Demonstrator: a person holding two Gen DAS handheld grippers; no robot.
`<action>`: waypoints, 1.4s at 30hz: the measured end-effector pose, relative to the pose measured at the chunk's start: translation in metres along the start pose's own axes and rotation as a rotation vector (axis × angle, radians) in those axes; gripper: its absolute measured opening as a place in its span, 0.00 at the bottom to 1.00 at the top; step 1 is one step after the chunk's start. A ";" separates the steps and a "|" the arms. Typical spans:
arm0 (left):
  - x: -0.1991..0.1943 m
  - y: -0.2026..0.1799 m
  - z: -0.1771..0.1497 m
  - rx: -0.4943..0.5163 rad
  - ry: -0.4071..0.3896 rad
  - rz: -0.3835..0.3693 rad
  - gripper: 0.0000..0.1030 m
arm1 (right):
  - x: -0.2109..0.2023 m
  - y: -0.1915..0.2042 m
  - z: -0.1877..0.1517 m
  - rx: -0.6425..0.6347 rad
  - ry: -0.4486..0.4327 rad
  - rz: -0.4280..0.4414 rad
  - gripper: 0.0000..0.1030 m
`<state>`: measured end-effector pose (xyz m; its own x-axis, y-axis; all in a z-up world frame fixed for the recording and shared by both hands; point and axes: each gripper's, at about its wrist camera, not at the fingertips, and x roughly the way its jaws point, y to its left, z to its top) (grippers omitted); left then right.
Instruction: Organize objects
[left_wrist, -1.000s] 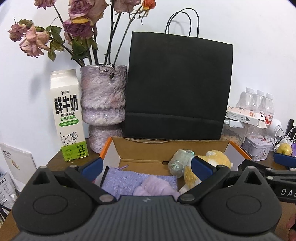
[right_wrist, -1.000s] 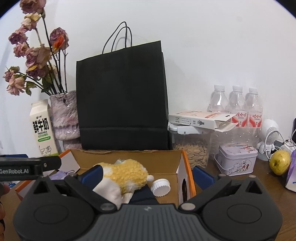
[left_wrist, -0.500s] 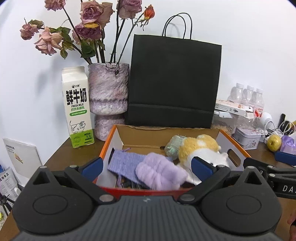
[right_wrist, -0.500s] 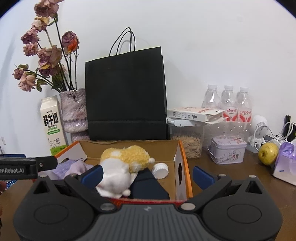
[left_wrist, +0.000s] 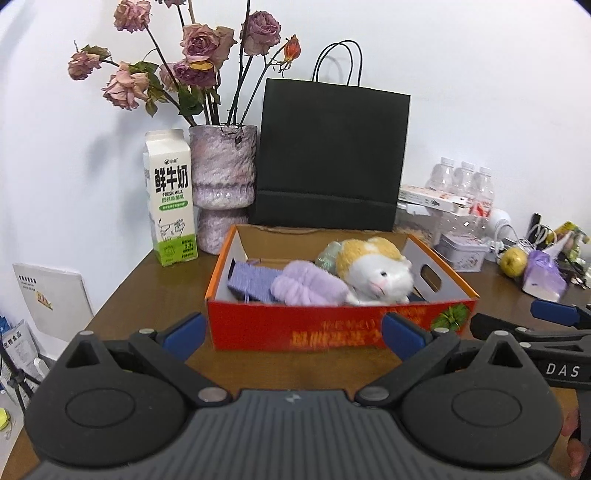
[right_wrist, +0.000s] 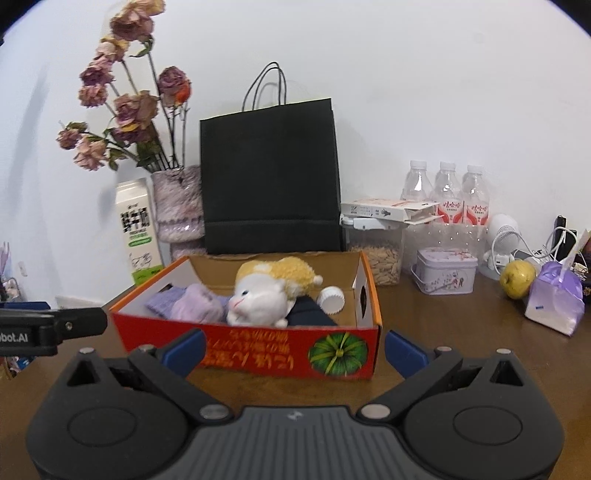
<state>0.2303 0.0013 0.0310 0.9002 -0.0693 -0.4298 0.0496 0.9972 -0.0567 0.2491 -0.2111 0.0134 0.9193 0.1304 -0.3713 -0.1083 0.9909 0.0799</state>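
A red and orange cardboard box sits on the brown table. Inside lie a yellow and white plush toy, a fluffy lilac item, a purple knitted cloth, a white cap and a dark blue item. My left gripper stands open just in front of the box, nothing between its fingers. My right gripper is open too, close to the box's front wall and empty.
Behind the box stand a black paper bag, a vase of dried roses and a milk carton. To the right are water bottles, a seed jar, a tin, a yellow-green fruit and a lilac pouch.
Both grippers have drawn back from over the box toward the near table edge, so the box's red front wall now shows. The things in the box stay put.
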 end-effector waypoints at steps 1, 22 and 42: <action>-0.007 0.000 -0.003 0.000 0.002 0.002 1.00 | -0.007 0.002 -0.002 -0.007 0.004 0.004 1.00; -0.101 -0.002 -0.053 -0.003 0.060 0.026 1.00 | -0.104 0.019 -0.041 -0.029 0.027 0.016 1.00; -0.114 0.001 -0.062 -0.014 0.060 0.029 1.00 | -0.117 0.023 -0.046 -0.039 0.028 0.015 1.00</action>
<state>0.1009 0.0081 0.0245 0.8736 -0.0429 -0.4848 0.0178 0.9983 -0.0561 0.1218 -0.2016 0.0166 0.9066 0.1459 -0.3959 -0.1374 0.9893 0.0499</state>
